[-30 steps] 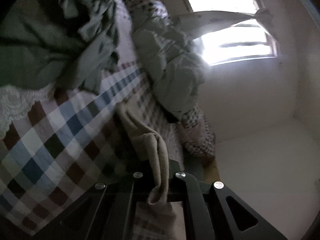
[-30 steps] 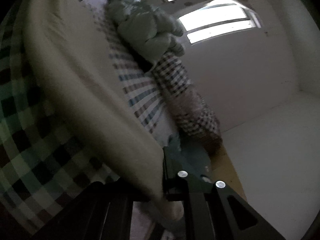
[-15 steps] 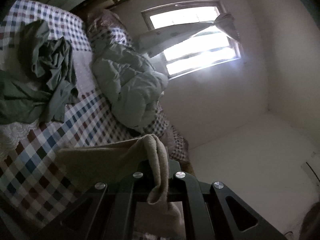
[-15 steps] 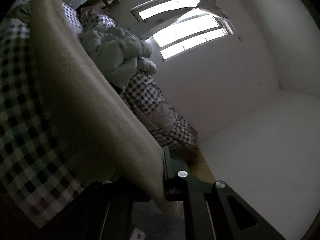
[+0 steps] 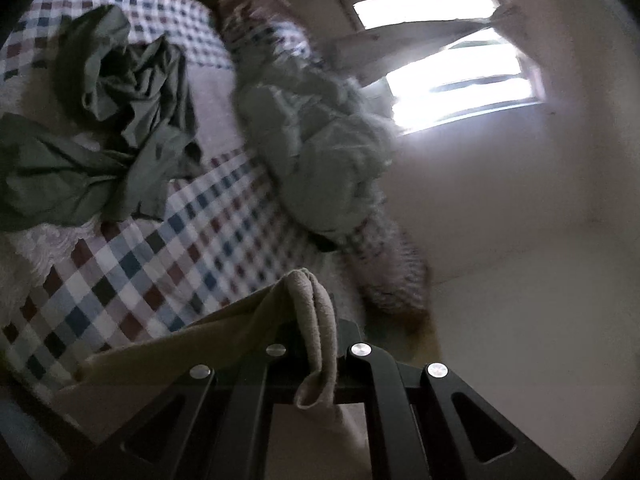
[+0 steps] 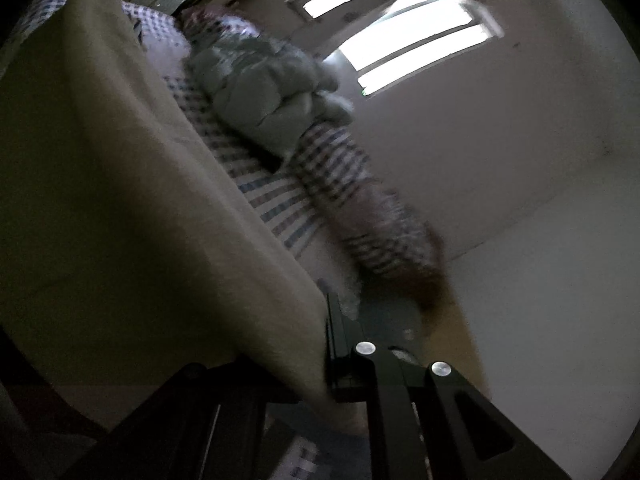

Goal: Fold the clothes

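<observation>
Beige garment is held aloft over checked bed | left gripper and right gripper are each pinched on an edge | slippage is risked if thin hem is tugged.

Both wrist views dim overall, strongly backlit. Only light source is the window, upper right of the left wrist frame and upper centre-right in the right wrist frame; panes blown out to pure white, glare bleeding over the frame and nearby wall. Motion blur across both, worst on the pale quilt and the checked bedding mid-frame. Lower third near black, gripper bodies just silhouettes with bright screw glints. Tan cloth fills the left of the right wrist frame in shadow, soft, little texture. Heavy fisheye bending, dark vignette at all corners.
</observation>
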`<state>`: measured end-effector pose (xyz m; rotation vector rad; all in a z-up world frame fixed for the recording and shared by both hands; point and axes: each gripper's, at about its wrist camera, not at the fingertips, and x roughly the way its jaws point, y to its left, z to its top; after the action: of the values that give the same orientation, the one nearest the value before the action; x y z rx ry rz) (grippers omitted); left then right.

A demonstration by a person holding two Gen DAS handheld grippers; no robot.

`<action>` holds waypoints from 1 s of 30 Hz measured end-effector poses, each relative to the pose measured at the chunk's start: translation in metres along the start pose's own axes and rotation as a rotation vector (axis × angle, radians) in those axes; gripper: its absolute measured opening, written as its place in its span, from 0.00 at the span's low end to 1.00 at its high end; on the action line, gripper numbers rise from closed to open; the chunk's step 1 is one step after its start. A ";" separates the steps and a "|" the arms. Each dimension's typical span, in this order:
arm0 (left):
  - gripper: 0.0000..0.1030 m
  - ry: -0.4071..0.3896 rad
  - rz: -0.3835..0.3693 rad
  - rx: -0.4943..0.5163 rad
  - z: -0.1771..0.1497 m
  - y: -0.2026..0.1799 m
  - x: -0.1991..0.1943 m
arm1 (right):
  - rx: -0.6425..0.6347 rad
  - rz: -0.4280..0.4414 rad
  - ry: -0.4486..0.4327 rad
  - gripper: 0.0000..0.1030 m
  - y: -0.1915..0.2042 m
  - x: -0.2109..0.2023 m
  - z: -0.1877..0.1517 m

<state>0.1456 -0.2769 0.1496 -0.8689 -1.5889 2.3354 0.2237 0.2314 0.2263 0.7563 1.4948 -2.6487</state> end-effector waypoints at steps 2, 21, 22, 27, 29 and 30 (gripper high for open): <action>0.02 0.015 0.061 0.005 0.008 0.004 0.032 | -0.005 0.036 0.023 0.06 0.004 0.031 0.004; 0.03 0.205 0.480 0.116 0.042 0.049 0.230 | -0.076 0.471 0.259 0.06 0.052 0.281 0.004; 0.03 0.215 0.471 0.098 0.045 0.053 0.232 | -0.069 0.498 0.273 0.06 0.053 0.290 0.002; 0.06 0.234 0.373 0.030 0.052 0.065 0.227 | 0.153 0.683 0.355 0.24 0.031 0.330 -0.012; 0.06 0.215 0.310 0.024 0.051 0.066 0.218 | 0.276 0.698 0.349 0.41 0.013 0.337 -0.018; 0.08 0.199 0.276 0.018 0.051 0.068 0.213 | 0.364 0.681 0.332 0.48 -0.001 0.337 -0.024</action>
<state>-0.0441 -0.2470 0.0247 -1.3460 -1.4438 2.3419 -0.0649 0.3264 0.0779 1.4679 0.5906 -2.3265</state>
